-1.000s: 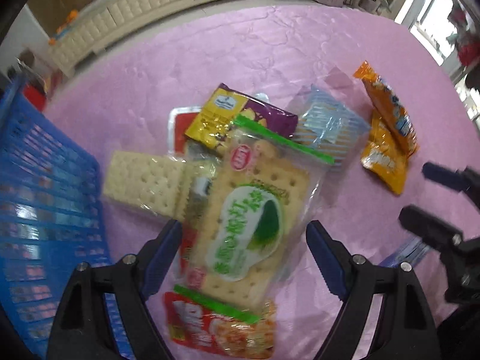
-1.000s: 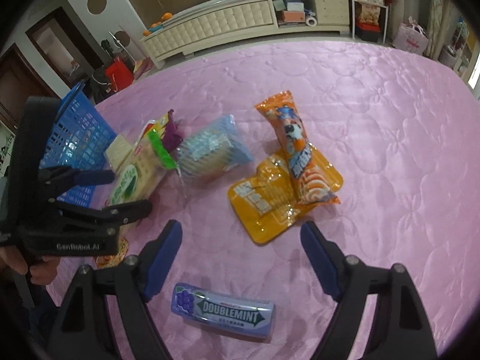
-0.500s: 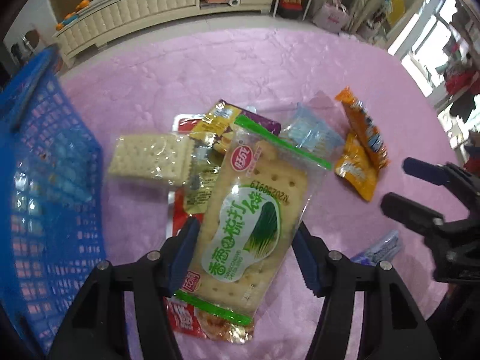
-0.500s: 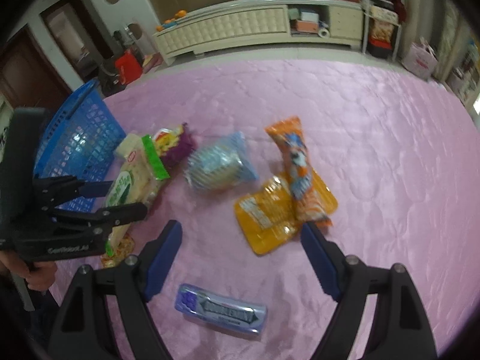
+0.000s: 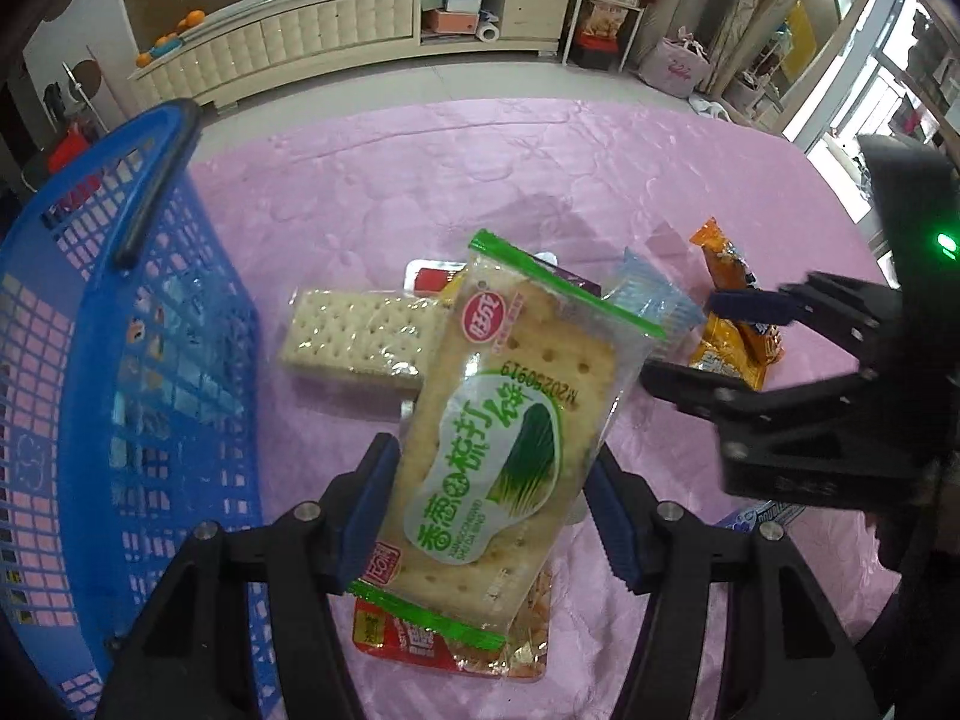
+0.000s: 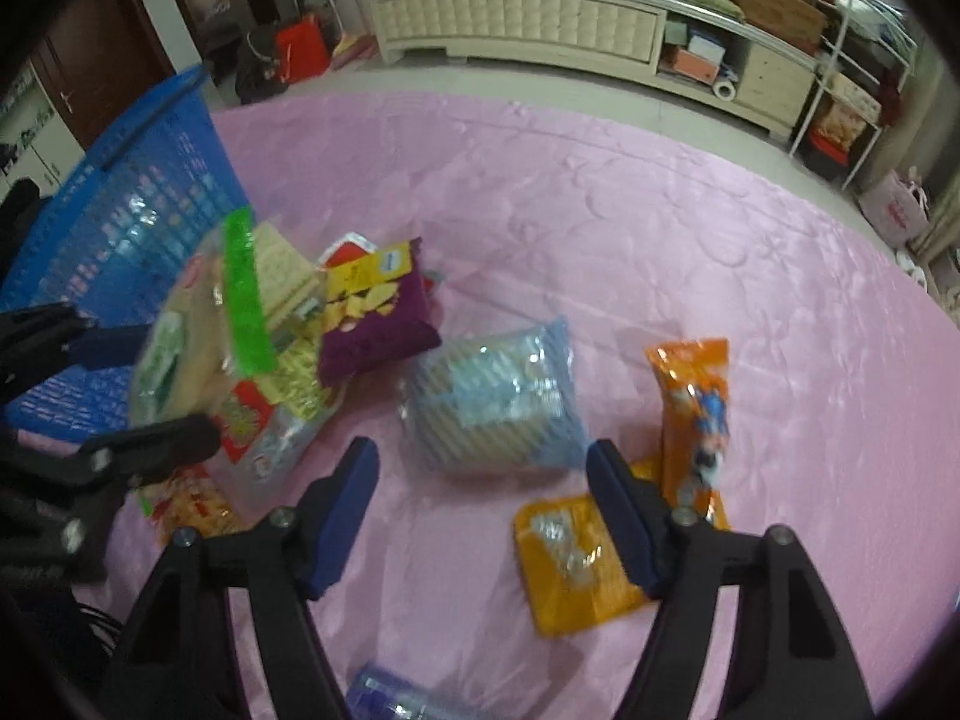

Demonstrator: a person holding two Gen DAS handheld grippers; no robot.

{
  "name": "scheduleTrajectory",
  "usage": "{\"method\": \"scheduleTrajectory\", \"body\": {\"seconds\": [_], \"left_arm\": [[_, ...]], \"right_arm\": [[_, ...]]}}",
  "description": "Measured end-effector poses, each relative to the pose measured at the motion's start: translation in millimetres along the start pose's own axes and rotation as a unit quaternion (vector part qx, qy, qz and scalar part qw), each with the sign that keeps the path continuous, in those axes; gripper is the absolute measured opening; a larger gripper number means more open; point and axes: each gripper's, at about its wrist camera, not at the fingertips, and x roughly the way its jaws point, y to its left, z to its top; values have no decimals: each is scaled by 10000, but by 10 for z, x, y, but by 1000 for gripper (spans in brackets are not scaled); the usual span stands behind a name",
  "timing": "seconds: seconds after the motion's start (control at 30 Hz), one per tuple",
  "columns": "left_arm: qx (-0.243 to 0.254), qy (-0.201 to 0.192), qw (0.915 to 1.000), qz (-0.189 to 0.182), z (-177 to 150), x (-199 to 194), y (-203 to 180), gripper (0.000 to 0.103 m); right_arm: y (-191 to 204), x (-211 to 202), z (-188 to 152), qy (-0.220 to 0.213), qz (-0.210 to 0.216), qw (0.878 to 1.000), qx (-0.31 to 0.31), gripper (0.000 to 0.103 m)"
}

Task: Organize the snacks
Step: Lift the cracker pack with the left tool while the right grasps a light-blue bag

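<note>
The left gripper (image 5: 489,510) clamps the cracker packet (image 5: 510,420) for transfer to the blue basket (image 5: 120,360) at nine o'clock; the right gripper (image 6: 483,516), jaws spread and just narrowing, holds nothing.

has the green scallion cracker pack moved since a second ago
Yes. The green scallion cracker pack, clamped in the left gripper, has lifted off the snack pile toward the blue basket.
</note>
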Motion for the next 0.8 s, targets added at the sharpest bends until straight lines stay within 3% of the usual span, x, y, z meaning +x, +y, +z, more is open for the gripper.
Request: {"method": "scheduleTrajectory", "body": {"seconds": [0.2,0.33,0.47,0.67,0.8], "left_arm": [[151,-27,9998,153,12,17,-66,59],[77,58,10000,22,-1,66,-29,59],[47,71,10000,-2,0,90,-6,59],[73,-39,10000,-13,-43,-23,-14,59],[157,-206,9996,-95,-104,-233,-91,59]], "right_arm": [[-36,202,126,139,-69,9998,-137,76],[-1,239,175,185,-141,9989,-397,75],[-3,231,148,155,-231,9977,-625,60],[12,54,13,-3,-154,9986,-510,55],[144,-311,-139,-302,-221,9986,-376,55]]}}
